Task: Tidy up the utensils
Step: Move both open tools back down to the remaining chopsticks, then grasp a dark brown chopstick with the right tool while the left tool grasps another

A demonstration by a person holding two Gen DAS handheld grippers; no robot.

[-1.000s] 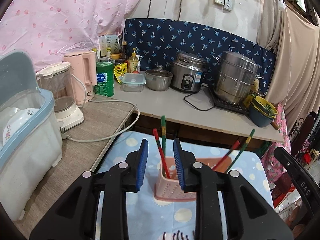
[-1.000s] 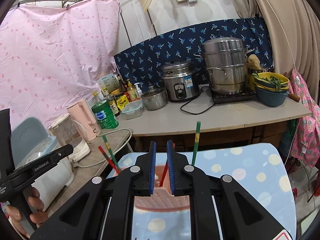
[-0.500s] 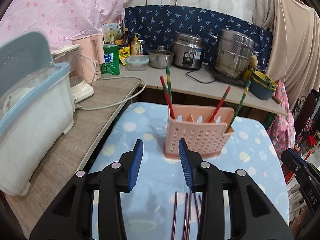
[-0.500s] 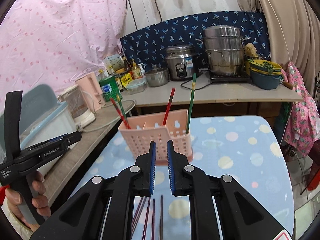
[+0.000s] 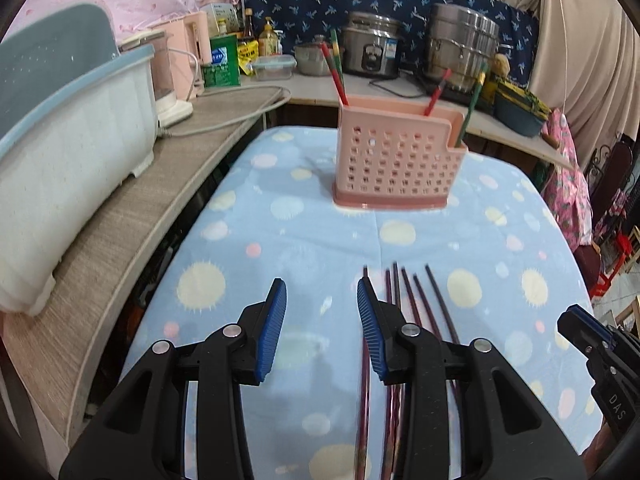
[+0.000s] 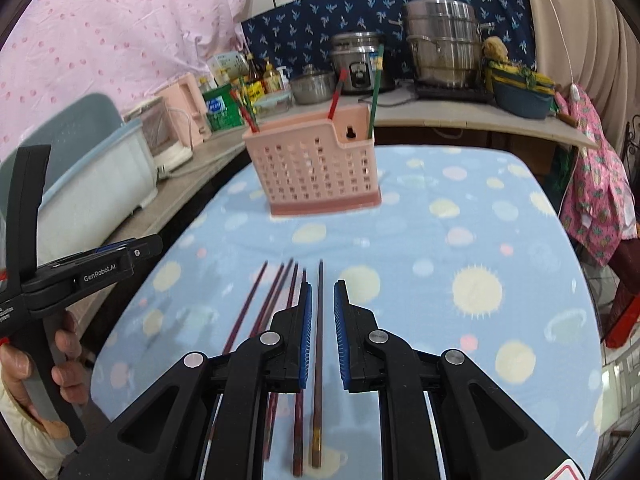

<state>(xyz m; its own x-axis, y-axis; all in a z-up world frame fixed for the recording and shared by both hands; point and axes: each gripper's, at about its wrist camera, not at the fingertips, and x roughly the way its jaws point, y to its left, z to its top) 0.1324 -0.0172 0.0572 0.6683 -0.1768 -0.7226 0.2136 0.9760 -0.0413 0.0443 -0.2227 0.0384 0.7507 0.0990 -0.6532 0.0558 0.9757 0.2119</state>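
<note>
Both grippers have pulled back from the pink holder (image 6: 316, 164), and the dark chopsticks (image 6: 280, 300) on the bench (image 6: 480, 240) now lie under them. Left gripper (image 5: 321, 332) — marked "GenRobot.AI" — has its jaws wide apart, holding nothing. Right gripper (image 6: 320, 332) is slightly parted, one chopstick (image 6: 319, 360) lying between its fingers, unclamped. "DAS" shows on the right gripper's side.

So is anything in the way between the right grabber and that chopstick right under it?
Nothing visible. The right gripper is open with the rightmost dark chopstick lined up between its jaws. The cloth up to the pink holder also looks bare.
</note>
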